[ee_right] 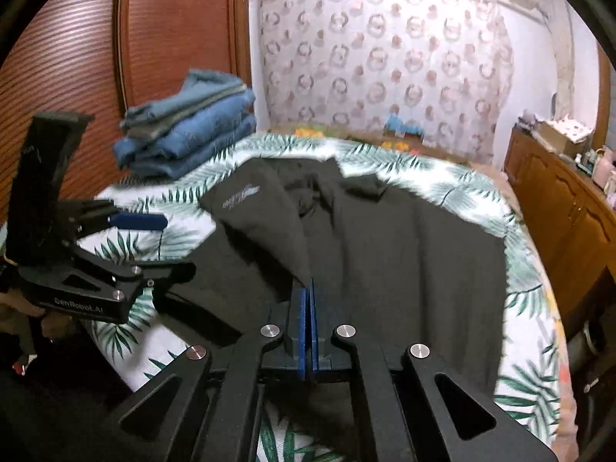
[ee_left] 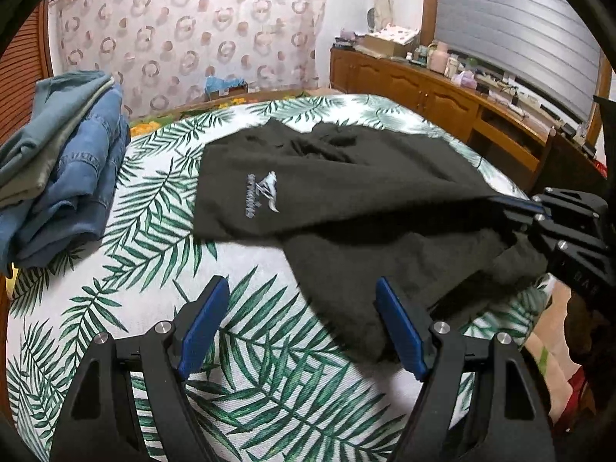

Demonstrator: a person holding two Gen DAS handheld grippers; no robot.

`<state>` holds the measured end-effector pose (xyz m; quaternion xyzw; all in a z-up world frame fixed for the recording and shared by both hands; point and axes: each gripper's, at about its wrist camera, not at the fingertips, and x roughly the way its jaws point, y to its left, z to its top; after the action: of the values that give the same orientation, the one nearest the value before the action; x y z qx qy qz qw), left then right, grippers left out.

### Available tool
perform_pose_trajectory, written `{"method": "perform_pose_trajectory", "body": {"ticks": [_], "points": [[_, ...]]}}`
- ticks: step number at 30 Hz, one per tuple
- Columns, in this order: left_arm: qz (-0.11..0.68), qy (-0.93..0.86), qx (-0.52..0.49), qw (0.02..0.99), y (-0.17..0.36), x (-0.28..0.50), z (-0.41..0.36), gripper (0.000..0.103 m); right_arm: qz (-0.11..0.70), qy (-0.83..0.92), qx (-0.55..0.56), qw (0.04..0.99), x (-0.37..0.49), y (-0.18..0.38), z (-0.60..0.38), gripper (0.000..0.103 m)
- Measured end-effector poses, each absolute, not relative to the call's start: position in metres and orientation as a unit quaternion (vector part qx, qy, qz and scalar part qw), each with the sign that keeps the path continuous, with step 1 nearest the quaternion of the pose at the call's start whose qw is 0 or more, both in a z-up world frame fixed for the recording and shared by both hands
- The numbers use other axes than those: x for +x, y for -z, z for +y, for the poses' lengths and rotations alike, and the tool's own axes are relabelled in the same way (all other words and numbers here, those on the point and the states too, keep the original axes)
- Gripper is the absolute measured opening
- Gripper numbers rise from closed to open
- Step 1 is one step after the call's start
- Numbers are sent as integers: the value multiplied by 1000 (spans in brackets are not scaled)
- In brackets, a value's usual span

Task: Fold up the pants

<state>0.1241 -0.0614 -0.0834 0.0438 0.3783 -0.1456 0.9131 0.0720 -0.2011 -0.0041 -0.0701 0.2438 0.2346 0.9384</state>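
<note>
Black pants (ee_left: 346, 192) with a pale logo (ee_left: 261, 196) lie spread and rumpled on the leaf-print bedspread (ee_left: 154, 200). My left gripper (ee_left: 300, 285) hovers open above the bed; its right pad is at the edge of a pant leg, with nothing between the fingers. It shows at the left of the right wrist view as the left gripper (ee_right: 165, 246), jaws apart. My right gripper (ee_right: 309, 285) is shut on a raised fold of the pants (ee_right: 404, 250), the blue pads pressed together. From the left wrist view, the right gripper (ee_left: 504, 208) pinches the cloth at the bed's right edge.
A stack of folded jeans (ee_left: 65, 177) (ee_right: 188, 134) sits at the bed's far left corner. A cluttered wooden cabinet (ee_left: 423, 88) (ee_right: 558, 200) runs along the right side. A wooden wardrobe (ee_right: 173, 38) stands behind the jeans; a patterned curtain (ee_left: 192, 27) hangs beyond the bed.
</note>
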Motion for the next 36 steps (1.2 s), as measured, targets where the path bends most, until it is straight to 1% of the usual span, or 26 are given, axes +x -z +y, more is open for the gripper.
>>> {"method": "perform_pose_trajectory", "body": {"ticks": [8,11,24,30,36], "points": [[362,162,42,917,69,121,-75,79,197,-218,-55,954,36,-23,-231,1],[361,168,48,916,69,119,-82,79,194,-210,-52,957,25,-24,-241,1],[347,179,50,919,68,120,-100,79,220,-177,-38,959,-12,-7,-273,1],[359,180,56,914,78,117,-105,79,259,-172,-25,950,-3,11,-280,1],[367,182,61,910,84,115,-110,79,268,-161,-19,950,0,16,-283,1]]}}
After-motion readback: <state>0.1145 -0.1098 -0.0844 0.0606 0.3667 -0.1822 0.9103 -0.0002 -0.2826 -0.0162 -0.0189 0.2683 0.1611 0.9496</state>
